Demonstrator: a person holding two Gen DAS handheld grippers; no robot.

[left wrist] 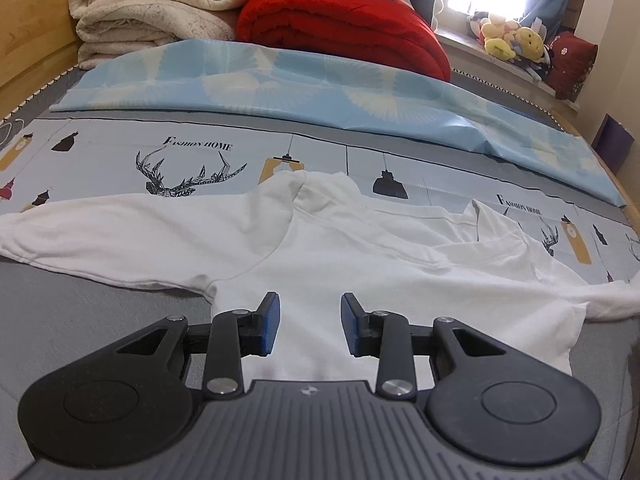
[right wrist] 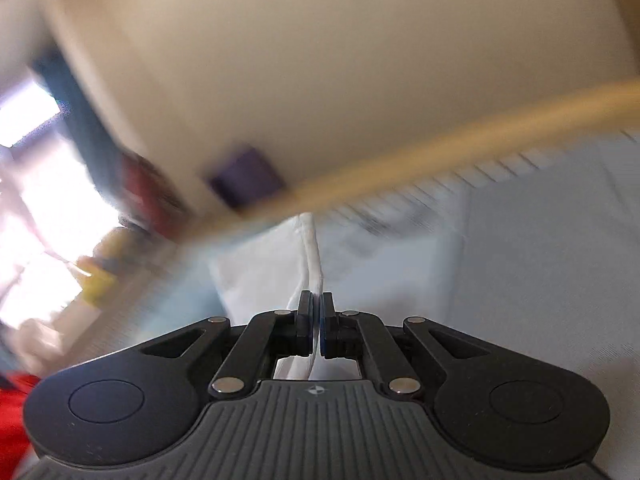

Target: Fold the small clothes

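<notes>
A small white T-shirt (left wrist: 320, 256) lies spread on the bed, its left sleeve stretched out to the left, its collar folded over near the middle. My left gripper (left wrist: 308, 312) is open and empty, its blue pads just above the shirt's lower body. In the right wrist view, which is motion-blurred, my right gripper (right wrist: 316, 312) is shut on a thin edge of the white shirt (right wrist: 312, 256), which runs forward from between the pads.
A patterned sheet (left wrist: 120, 160) with deer and lamp prints covers the bed. A folded blue cloth (left wrist: 320, 92) lies behind the shirt. Cream blankets (left wrist: 152, 12) and a red quilt (left wrist: 340, 24) are stacked at the back. Plush toys (left wrist: 512, 38) sit on the windowsill.
</notes>
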